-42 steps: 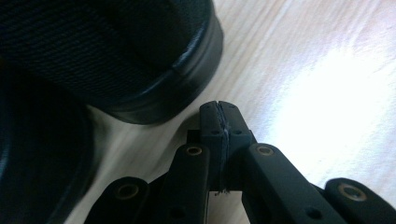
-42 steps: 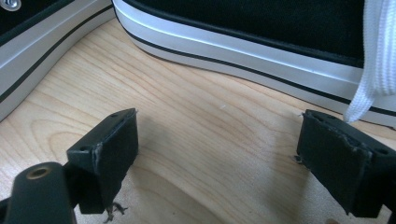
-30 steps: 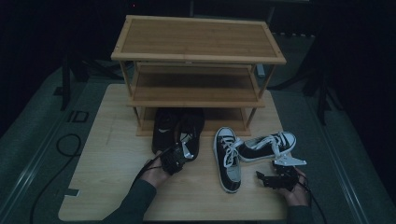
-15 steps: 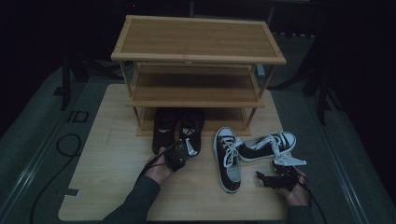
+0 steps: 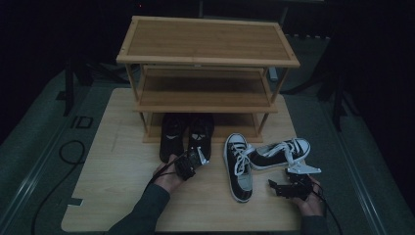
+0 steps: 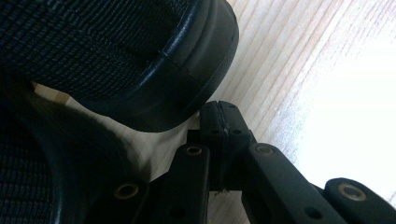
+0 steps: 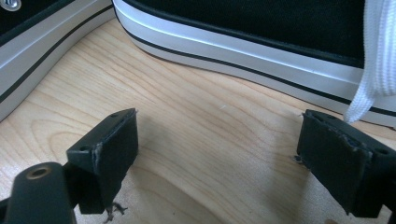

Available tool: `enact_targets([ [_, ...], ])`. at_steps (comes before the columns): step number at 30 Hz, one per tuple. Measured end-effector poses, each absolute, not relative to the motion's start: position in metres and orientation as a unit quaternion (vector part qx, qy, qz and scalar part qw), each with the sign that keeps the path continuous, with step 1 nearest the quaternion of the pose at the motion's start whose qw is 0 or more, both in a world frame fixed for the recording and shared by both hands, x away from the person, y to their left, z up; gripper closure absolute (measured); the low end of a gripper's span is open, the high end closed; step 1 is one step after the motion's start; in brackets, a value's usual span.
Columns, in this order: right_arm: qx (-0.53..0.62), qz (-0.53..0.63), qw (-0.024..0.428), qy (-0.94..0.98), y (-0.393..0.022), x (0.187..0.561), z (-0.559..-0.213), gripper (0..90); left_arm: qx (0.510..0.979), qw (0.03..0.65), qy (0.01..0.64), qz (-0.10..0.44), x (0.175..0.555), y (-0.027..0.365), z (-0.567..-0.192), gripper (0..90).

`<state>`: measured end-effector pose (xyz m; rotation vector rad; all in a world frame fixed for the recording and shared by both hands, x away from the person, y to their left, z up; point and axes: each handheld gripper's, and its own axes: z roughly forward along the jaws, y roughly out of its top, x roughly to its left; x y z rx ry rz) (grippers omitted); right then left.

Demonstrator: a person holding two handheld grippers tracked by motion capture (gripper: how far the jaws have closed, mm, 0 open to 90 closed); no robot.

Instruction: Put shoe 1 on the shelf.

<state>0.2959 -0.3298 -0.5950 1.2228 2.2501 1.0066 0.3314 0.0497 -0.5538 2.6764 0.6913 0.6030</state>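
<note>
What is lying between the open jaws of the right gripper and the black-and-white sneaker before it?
Bare wooden table between the right gripper and the sneaker, in the right gripper view.

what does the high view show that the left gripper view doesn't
High view alone: the wooden shoe rack, the pair of black-and-white sneakers, the right gripper and both forearms. Left gripper view alone: the left gripper has its jaws pressed together, empty, just beside a heel. Both: the black mesh shoes on the light wooden table.
</note>
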Motion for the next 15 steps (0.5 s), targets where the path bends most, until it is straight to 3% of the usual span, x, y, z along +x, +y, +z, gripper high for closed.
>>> enact_targets([
  [15, 0.435, 0.359, 0.193, 0.803, -0.330, 0.296, -0.595, 12.4, 0.924, 0.129, 0.276, 0.231, 0.368, 0.034, -0.550, 90.0],
])
